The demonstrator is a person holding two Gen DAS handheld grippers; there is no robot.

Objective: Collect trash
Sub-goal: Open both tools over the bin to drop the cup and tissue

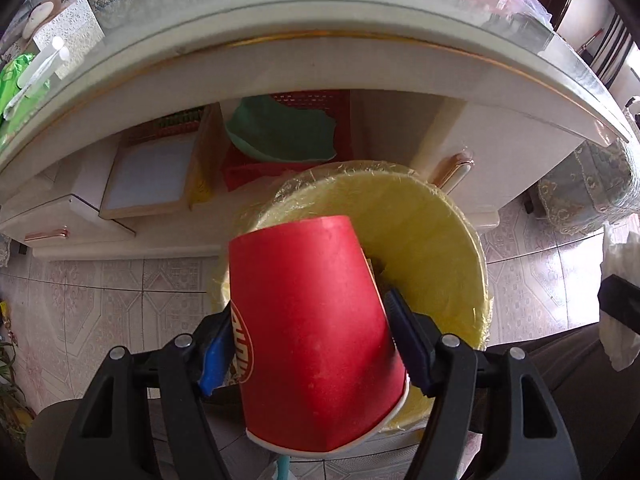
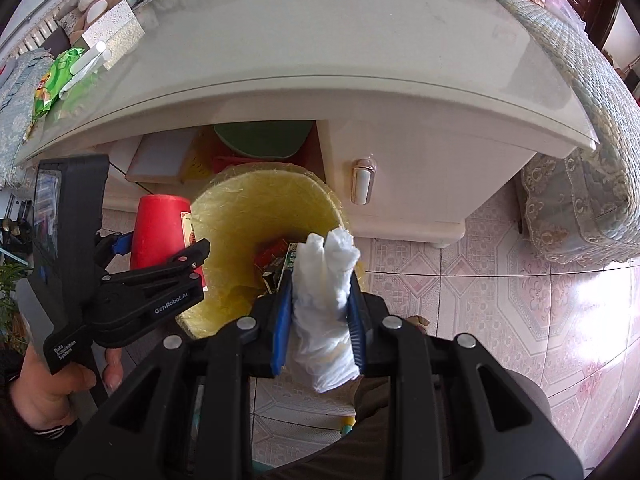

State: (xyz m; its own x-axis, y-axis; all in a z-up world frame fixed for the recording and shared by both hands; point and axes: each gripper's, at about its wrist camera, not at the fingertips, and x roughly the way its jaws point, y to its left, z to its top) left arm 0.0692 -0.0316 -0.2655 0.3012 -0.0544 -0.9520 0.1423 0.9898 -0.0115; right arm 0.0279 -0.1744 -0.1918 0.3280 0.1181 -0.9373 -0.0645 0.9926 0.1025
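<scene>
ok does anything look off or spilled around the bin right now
Nothing spilled or damaged. The red paper cup is gripped upside down in the left gripper over the yellow-lined bin, and the right gripper pinches a crumpled white tissue. A green snack packet lies on the table.

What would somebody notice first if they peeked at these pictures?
Probably the big red paper cup, squeezed in the left tool and held over the yellow-lined trash bin on the floor. Next, the crumpled white tissue pinched in the right tool, also above that bin, in front of the white table. A bright green snack bag lies at the table's far left.
</scene>
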